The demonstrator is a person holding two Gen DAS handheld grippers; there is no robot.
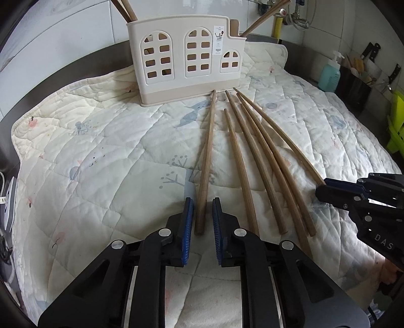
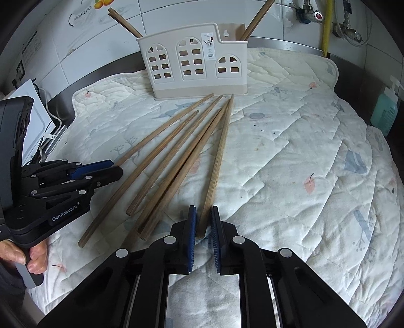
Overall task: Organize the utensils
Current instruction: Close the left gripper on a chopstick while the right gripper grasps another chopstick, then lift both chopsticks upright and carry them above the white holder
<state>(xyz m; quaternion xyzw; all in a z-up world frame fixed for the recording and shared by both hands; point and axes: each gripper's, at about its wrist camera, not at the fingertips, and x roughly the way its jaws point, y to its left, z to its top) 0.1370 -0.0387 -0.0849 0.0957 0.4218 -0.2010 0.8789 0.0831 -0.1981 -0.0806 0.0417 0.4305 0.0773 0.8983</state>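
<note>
Several wooden chopsticks lie fanned on a quilted mat in front of a cream utensil holder, which has more chopsticks standing in it. My left gripper straddles the thick end of the leftmost chopstick. Its blue pads stand close on both sides with a thin gap showing, so it is open. My right gripper is shut on the thick end of the rightmost chopstick. Three chopsticks lie between those two.
A teal soap bottle and a dark knife block stand at the back right. A green rack is beside them. A white appliance with cables sits left of the mat. Pipes and taps run along the tiled wall. A hand holds the left gripper.
</note>
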